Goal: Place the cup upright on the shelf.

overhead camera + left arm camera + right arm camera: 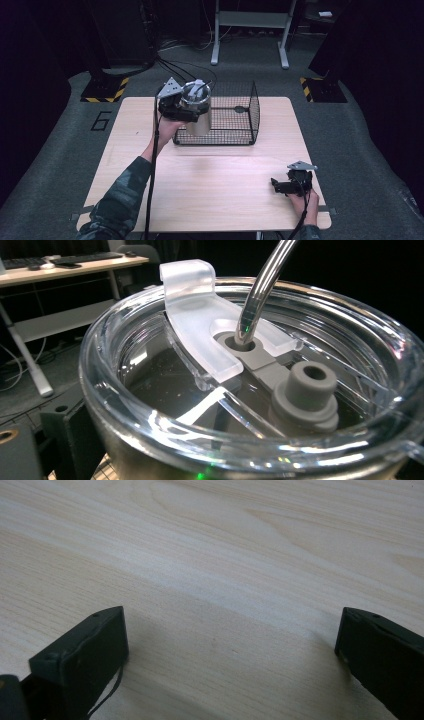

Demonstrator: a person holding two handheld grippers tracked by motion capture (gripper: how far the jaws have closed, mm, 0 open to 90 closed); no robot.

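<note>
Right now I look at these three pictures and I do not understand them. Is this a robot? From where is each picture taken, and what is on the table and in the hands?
It is no robot arm. A person stands at a wooden table and holds a hand tool with two black jaws in each hand.

The high view looks down on the table from above. There the left gripper holds a metal tumbler up at the near left corner of a black wire basket that stands on the table. The right gripper rests low near the table's right edge.

The left gripper view comes from a camera on that tool: you see the tumbler's clear lid and a metal straw up close.

The right gripper view shows its two jaws wide apart, nothing between them, over bare wood.
</note>
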